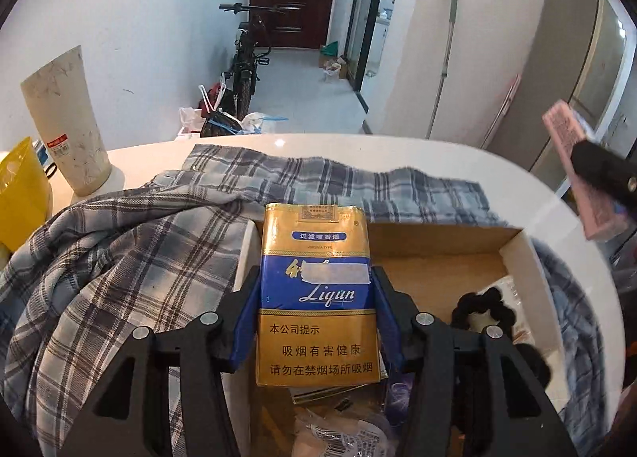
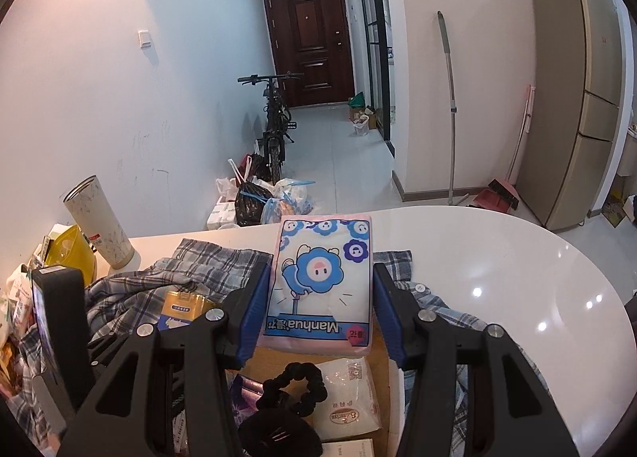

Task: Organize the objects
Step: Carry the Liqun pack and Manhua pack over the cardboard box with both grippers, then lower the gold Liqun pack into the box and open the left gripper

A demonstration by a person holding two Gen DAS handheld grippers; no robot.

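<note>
My left gripper (image 1: 316, 293) is shut on a gold and blue cigarette pack (image 1: 314, 257) and holds it above the left part of an open cardboard box (image 1: 446, 246). My right gripper (image 2: 318, 297) is shut on a pink tissue pack (image 2: 322, 281) with a blue flower cartoon and holds it over the same box (image 2: 274, 357). The tissue pack also shows at the right edge of the left wrist view (image 1: 577, 162). A black scrunchie (image 2: 296, 385) and a white packet (image 2: 350, 401) lie in the box. The cigarette pack shows low left in the right wrist view (image 2: 181, 307).
A plaid shirt (image 1: 131, 253) lies under and around the box on the white round table (image 2: 497, 257). A tall pale tumbler (image 1: 63, 118) and a yellow bag (image 1: 20, 194) stand at the far left. More clutter (image 2: 16, 305) is at the table's left edge.
</note>
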